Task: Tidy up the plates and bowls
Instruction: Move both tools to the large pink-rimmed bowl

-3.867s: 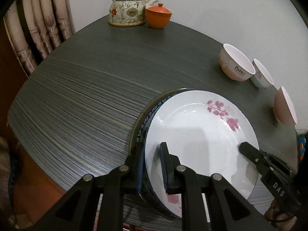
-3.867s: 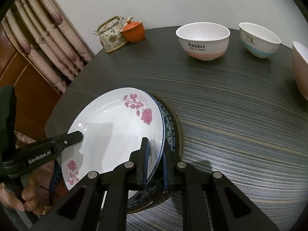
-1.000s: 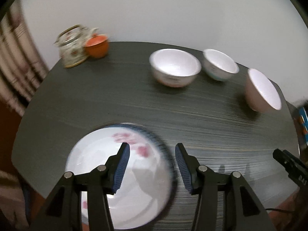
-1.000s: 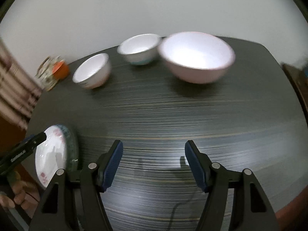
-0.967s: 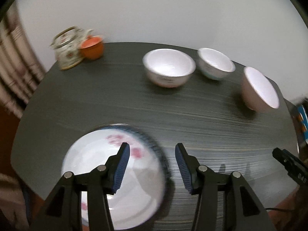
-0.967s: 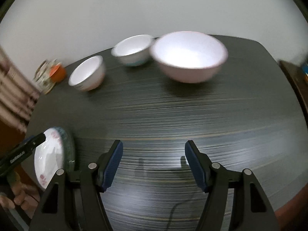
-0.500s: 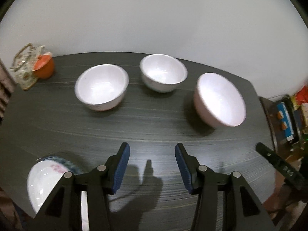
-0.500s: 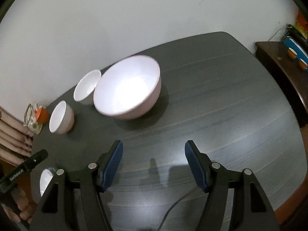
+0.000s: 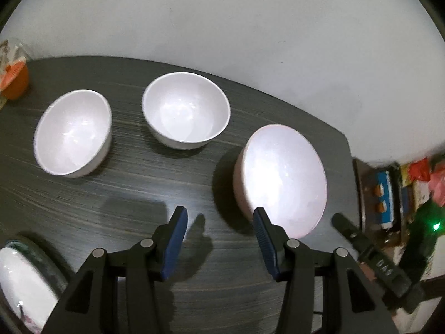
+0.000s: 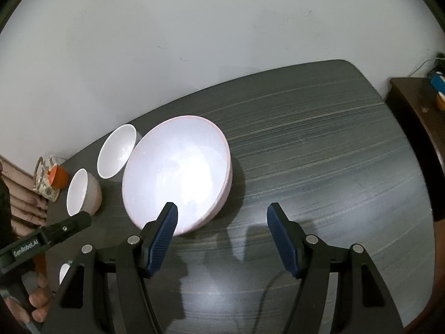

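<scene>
Three bowls stand on the dark table (image 10: 319, 144) — the large pink bowl (image 9: 281, 181) rightmost, two white bowls (image 9: 185, 110) left of it. Both grippers — left gripper (image 9: 219, 236), right gripper (image 10: 222, 233) — hover with jaws apart, holding nothing; stacked plates (image 9: 19, 284) lie at the near left edge
</scene>
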Available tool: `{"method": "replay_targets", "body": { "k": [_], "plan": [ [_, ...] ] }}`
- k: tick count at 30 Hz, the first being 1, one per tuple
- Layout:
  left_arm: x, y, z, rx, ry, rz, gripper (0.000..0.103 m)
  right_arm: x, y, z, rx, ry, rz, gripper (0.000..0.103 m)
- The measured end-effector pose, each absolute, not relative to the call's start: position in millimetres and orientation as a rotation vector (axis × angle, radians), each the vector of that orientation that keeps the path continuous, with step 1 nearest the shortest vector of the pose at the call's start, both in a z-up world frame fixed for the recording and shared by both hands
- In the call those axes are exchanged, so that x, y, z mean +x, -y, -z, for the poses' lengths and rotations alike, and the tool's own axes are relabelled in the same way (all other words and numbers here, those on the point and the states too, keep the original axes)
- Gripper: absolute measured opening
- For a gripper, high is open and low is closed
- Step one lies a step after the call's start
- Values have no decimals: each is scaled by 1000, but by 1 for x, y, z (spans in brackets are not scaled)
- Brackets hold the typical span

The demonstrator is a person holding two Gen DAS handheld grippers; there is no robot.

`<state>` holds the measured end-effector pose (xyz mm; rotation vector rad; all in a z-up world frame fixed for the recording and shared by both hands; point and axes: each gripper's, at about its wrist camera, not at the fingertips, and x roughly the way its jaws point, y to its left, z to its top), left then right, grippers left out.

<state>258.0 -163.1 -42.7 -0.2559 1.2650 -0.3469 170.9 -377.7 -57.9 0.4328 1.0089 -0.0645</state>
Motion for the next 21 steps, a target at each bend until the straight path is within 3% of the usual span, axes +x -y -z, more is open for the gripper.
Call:
{"method": "replay_targets", "body": {
  "k": [9,21],
  "plan": [
    [297,185,75,-339,-1363,360,50,196,386,75,453,-1058,77,64],
    [308,210,95,-235,-1390,332,48,223,383,97,444,-1117,89,61]
  ]
}}
